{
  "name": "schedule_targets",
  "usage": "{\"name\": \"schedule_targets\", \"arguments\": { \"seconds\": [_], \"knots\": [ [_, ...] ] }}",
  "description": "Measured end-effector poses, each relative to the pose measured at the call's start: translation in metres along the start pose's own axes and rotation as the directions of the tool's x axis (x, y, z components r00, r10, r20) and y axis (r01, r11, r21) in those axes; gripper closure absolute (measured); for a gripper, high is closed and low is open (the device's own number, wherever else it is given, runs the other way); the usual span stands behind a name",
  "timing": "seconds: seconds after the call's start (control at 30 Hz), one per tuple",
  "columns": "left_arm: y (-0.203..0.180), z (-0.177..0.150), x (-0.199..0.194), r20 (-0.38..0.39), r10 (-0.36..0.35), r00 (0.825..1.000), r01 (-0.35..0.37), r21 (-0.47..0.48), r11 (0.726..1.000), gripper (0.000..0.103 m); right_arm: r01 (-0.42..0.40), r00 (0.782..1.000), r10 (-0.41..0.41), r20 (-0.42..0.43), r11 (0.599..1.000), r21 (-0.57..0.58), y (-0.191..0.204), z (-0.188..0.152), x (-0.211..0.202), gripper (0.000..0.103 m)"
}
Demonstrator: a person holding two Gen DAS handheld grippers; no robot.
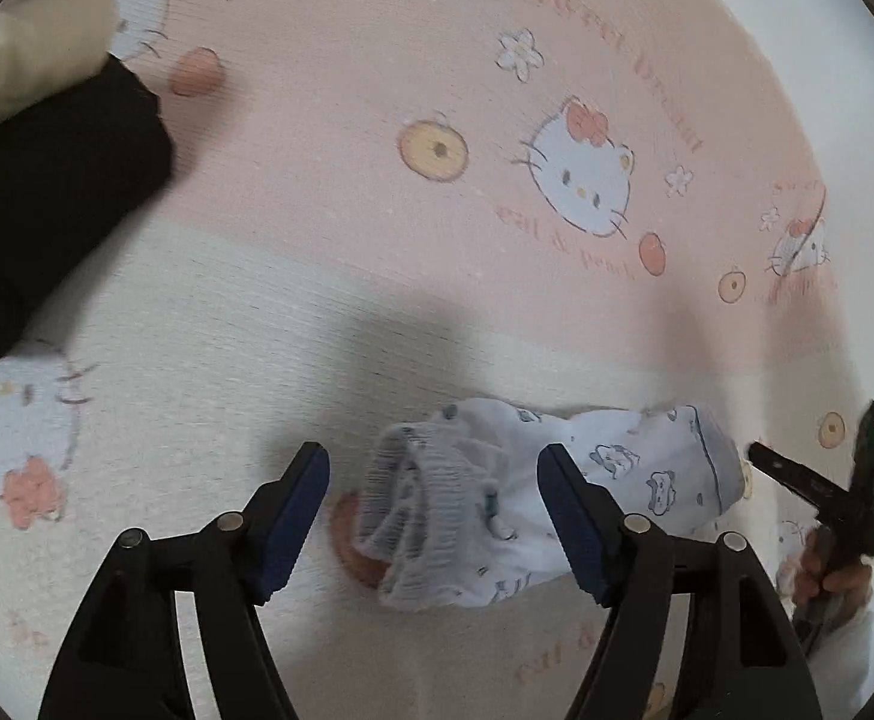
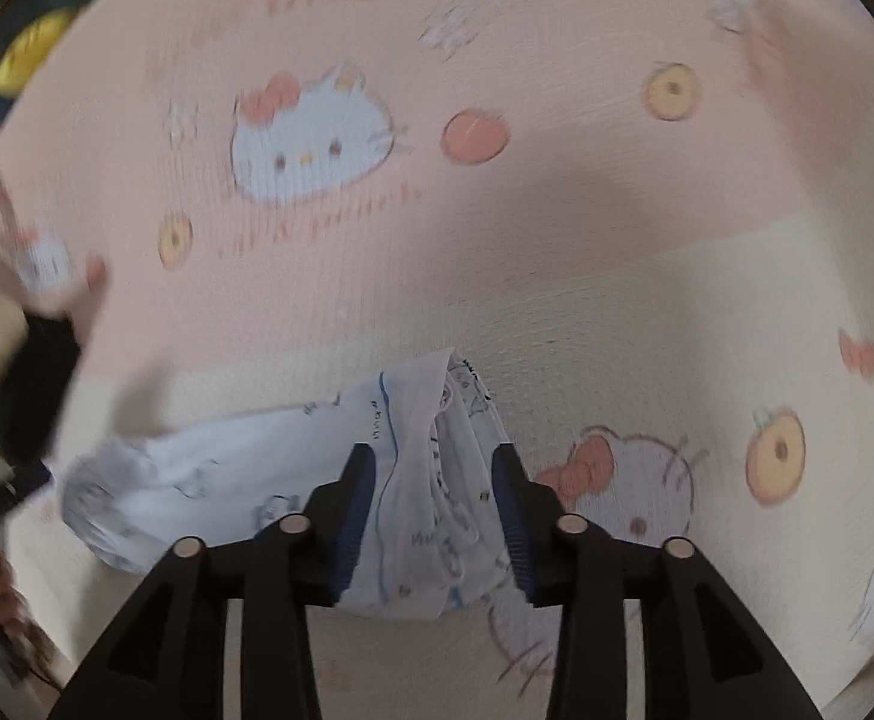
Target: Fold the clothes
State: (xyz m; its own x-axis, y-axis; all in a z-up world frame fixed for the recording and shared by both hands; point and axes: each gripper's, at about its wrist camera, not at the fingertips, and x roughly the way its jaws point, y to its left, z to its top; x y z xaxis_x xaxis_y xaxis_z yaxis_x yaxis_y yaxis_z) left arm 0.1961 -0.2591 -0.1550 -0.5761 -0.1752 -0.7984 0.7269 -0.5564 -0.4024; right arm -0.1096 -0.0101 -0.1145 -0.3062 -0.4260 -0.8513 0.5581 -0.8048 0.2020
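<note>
pale blue-white cotton, printed with small cartoon animals, makes up the little pair of children's pants (image 1: pixel 532 498) lying crumpled on the cream band of a hello kitty bedsheet (image 1: pixel 413 60), just below where the sheet turns pink. in the left wrist view the ribbed elastic waistband (image 1: pixel 413 516) bunches between the blue-padded fingers of the left gripper (image 1: pixel 437 516), whose jaws stand wide apart with the cloth loose in the gap, not pinched. the rest of the garment trails off toward the right gripper (image 1: pixel 820 492), seen at the far edge with a hand wrapped round its handle.

in the right wrist view the right gripper (image 2: pixel 434 516) sits over the other end of the pants (image 2: pixel 413 504), a hem with a thin blue line (image 2: pixel 386 450) lying between its pads; the jaws are parted and the fabric looks slack, though blur makes contact hard to judge. a folded black garment (image 1: pixel 47 198) rests on the sheet well apart to the left, with a beige cloth (image 1: pixel 29 48) touching its far end.
</note>
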Motion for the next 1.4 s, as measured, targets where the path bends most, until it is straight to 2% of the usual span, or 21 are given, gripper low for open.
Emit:
{"name": "schedule_targets", "arguments": {
  "seconds": [0.1,0.17,0.27,0.4,0.63,0.9,1.03,1.13,1.17,1.23,1.27,1.3,1.33,1.37,1.4],
  "knots": [
    [-0.003,-0.01,-0.005,-0.002,0.019,1.0,-0.019,0.015,1.0,0.033,-0.058,0.998,0.055,0.021,0.988,0.143,-0.014,-0.018,-0.01,0.063],
    [-0.002,-0.02,-0.003,-0.034,0.015,0.999,-0.015,-0.004,1.0,0.033,-0.097,0.995,0.09,0.038,0.967,0.237,-0.023,-0.031,-0.016,0.063],
    [0.001,-0.033,0.003,-0.079,-0.009,0.997,0.004,-0.061,0.998,0.033,-0.115,0.993,0.118,0.008,0.947,0.3,-0.028,-0.047,-0.009,0.063],
    [0.007,-0.04,0.015,-0.132,-0.066,0.989,0.046,-0.152,0.987,0.033,-0.107,0.994,0.114,-0.003,0.944,0.312,-0.026,-0.051,-0.002,0.063],
    [0.014,-0.049,0.024,-0.155,-0.16,0.975,0.099,-0.345,0.933,0.033,-0.126,0.99,0.141,-0.024,0.941,0.314,-0.019,-0.044,0.012,0.063],
    [0.018,-0.042,0.019,-0.115,-0.138,0.984,0.078,-0.421,0.904,0.033,-0.069,0.994,0.09,-0.06,0.957,0.282,-0.01,-0.039,0.019,0.063],
    [0.014,-0.034,0.01,-0.072,-0.076,0.995,0.045,-0.354,0.934,0.033,-0.077,0.993,0.098,-0.059,0.955,0.287,-0.012,-0.041,0.017,0.063],
    [0.011,-0.032,0.02,-0.118,-0.099,0.988,0.054,-0.333,0.941,0.035,-0.087,0.993,0.106,-0.05,0.953,0.291,-0.015,-0.041,0.016,0.063],
    [0.01,-0.034,0.024,-0.128,-0.105,0.986,0.056,-0.336,0.94,0.04,-0.09,0.993,0.107,-0.044,0.952,0.291,-0.015,-0.04,0.016,0.063],
    [0.005,-0.036,0.027,-0.131,-0.083,0.988,0.04,-0.305,0.952,0.062,-0.097,0.993,0.111,-0.032,0.952,0.292,-0.016,-0.038,0.018,0.063],
    [0.0,-0.037,0.028,-0.133,-0.057,0.989,0.02,-0.265,0.964,0.079,-0.1,0.993,0.112,-0.026,0.951,0.292,-0.016,-0.038,0.018,0.063],
    [-0.005,-0.037,0.029,-0.133,-0.031,0.991,0.0,-0.225,0.974,0.082,-0.103,0.993,0.114,-0.02,0.951,0.292,-0.016,-0.037,0.019,0.064],
    [-0.009,-0.037,0.029,-0.133,-0.011,0.991,-0.014,-0.185,0.983,0.083,-0.106,0.993,0.115,-0.014,0.95,0.292,-0.017,-0.036,0.019,0.078],
    [-0.012,-0.038,0.028,-0.13,-0.007,0.991,-0.014,-0.161,0.987,0.085,-0.098,0.994,0.109,-0.024,0.956,0.277,-0.015,-0.036,0.021,0.096],
    [-0.013,-0.039,0.025,-0.123,-0.015,0.992,-0.004,-0.156,0.988,0.085,-0.084,0.995,0.094,-0.024,0.962,0.26,-0.012,-0.035,0.022,0.096]
  ]
}}
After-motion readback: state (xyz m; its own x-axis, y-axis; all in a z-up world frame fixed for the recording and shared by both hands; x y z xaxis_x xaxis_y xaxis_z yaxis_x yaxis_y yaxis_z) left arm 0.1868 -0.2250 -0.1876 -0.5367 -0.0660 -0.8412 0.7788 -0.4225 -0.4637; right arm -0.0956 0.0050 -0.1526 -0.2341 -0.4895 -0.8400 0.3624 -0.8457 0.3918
